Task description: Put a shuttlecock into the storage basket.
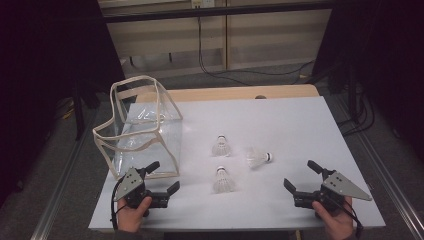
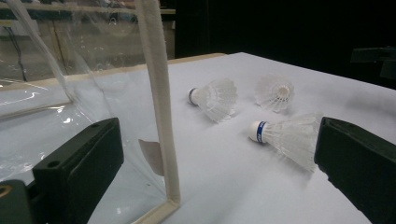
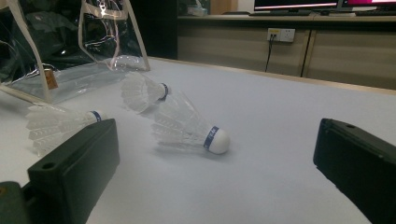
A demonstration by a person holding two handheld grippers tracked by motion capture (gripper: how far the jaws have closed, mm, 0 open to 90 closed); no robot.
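White sheeting covers the table (image 1: 300,125), with a strip of bare wood seen along its far edge in the upper middle of the high view, and dark floor with cables lies beyond it. At the left of that view a clear plastic bag (image 1: 142,127) with cream piping is stood upright on the sheet, its mouth open upward. Three shuttlecocks are seen in the centre: a far shuttlecock (image 1: 220,146) and a near shuttlecock (image 1: 223,181), each resting on its feather skirt with the cork up, and a third shuttlecock (image 1: 258,157) lying on its side, cork toward the right.

The left gripper (image 1: 163,182) is held in a hand (image 1: 131,214) at the lower left, just beside the bag's near corner, with its jaws spread wide and nothing between them. In the left gripper view the bag's piped edge (image 2: 161,107) is seen between the jaws.

The right gripper (image 1: 302,176) is held in a hand (image 1: 339,219) at the lower right, well apart from the shuttlecocks, with its jaws likewise spread and empty. In the right gripper view the lying shuttlecock (image 3: 189,127) is seen between the jaws, farther off.
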